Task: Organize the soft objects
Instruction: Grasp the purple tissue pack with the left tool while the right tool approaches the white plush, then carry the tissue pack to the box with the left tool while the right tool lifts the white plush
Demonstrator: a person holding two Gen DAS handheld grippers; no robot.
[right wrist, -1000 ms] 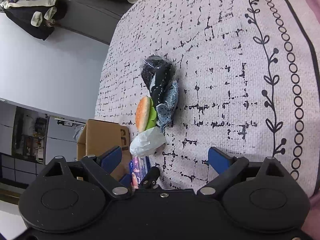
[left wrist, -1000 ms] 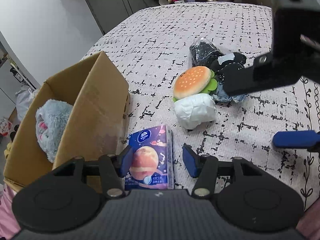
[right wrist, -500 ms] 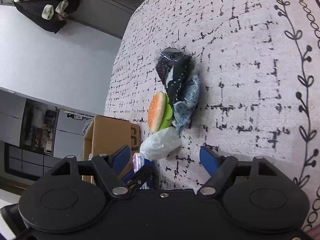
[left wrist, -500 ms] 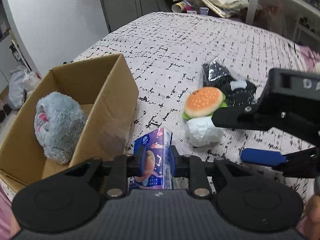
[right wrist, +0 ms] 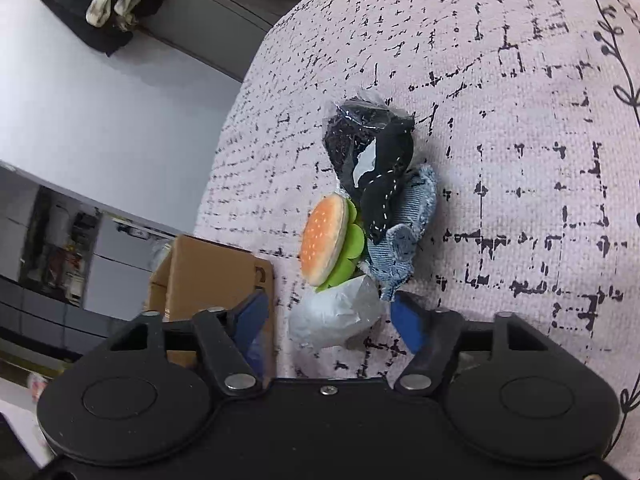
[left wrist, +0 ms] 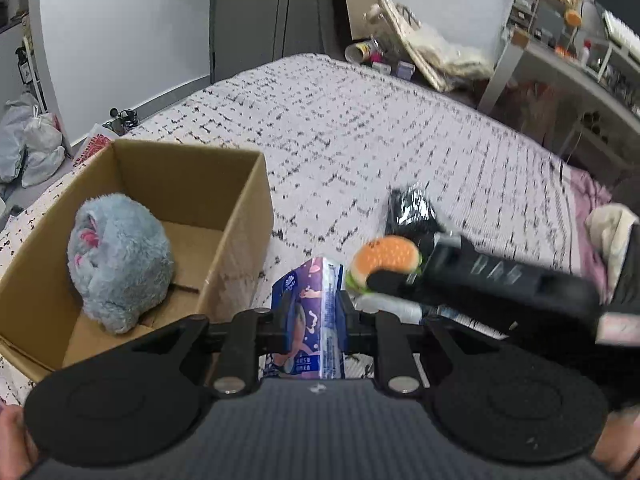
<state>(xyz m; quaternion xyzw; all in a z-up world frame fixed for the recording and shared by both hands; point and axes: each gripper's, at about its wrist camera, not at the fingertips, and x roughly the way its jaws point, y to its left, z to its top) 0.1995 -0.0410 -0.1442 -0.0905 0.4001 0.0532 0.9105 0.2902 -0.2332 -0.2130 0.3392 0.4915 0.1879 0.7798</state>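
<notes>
While the left gripper clamps a tissue pack lifted off the bed, carrying it level over the cardboard box wall before letting go should land it beside the grey plush. Tilted sideways, the right gripper straddles a white bag, jaws wide, beside the burger toy.

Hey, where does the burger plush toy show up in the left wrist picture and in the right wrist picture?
Left wrist view: the burger plush toy lies right of centre on the bed, just beyond the tissue pack held in the left gripper.
Right wrist view: it sits at centre, seen edge-on, just above the white wrapped bundle between the open fingers of the right gripper.
Shared landmark: the cardboard box, to the toy's left in both.
</notes>
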